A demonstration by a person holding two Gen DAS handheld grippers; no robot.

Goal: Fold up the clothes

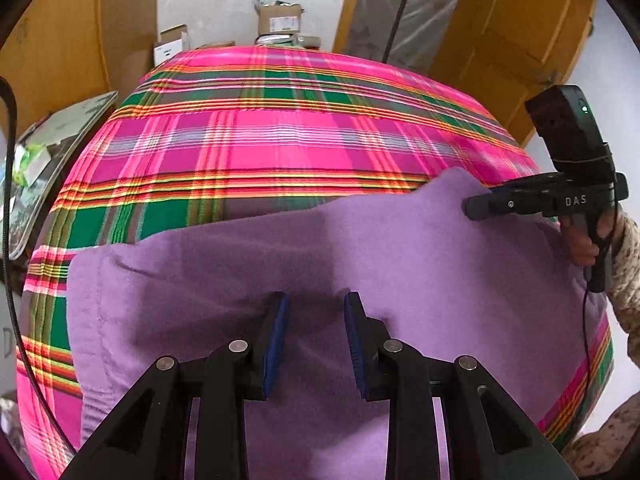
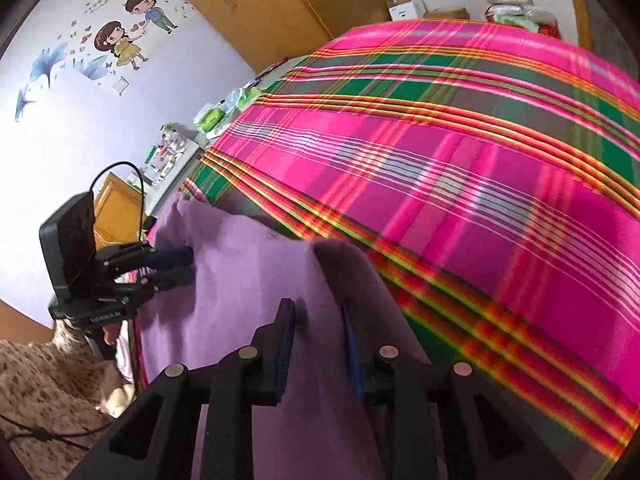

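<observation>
- Purple garment (image 1: 320,248): spread on plaid bedspread (image 1: 280,140), lower frame.
- Left gripper (image 1: 316,300): fingers parted above cloth, nothing clamped.
- Right gripper (image 2: 316,308): fingers parted, empty.

A plain purple garment (image 1: 320,256) lies spread and slightly rumpled across the near edge of the bed, one far corner raised.

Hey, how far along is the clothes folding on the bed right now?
Done: the purple garment lies spread on the plaid bedcover; no finished fold is evident. In hand: the left gripper and right gripper sit over it with jaws apart, the right beside a raised corner, neither clearly gripping. Left: grasping an edge and folding it over.
</observation>
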